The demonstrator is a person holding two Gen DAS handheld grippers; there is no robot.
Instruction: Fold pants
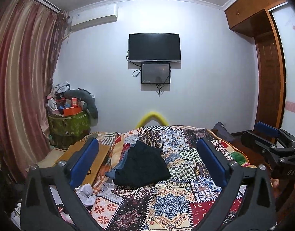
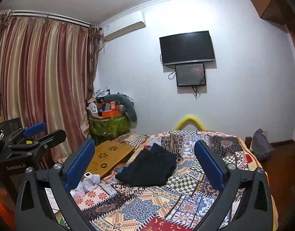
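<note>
Both grippers hang over the near end of the bed with nothing between their blue pads; the left gripper [image 1: 147,161] is spread wide and released, and so is the right gripper [image 2: 144,161], each pointing toward the far wall. Going left to right in the left wrist view: striped curtains [image 1: 22,80] cover the left side; a green hamper [image 1: 70,123] piled with clutter stands in the corner beside them; a wooden lap tray [image 1: 85,157] lies at the bed's left edge, with a crumpled white cloth [image 1: 87,192] nearer the camera; the folded black pants [image 1: 143,165] rest on the patchwork quilt [image 1: 186,198] about mid-bed, framed between the left gripper's fingers but clear of them, lying on top of something blue whose edge pokes out at their left; a dark television [image 1: 154,47] hangs on the wall above, a smaller screen [image 1: 155,73] just beneath it; a wooden wardrobe [image 1: 266,61] fills the right side; the right gripper's body shows at the far right edge.
</note>
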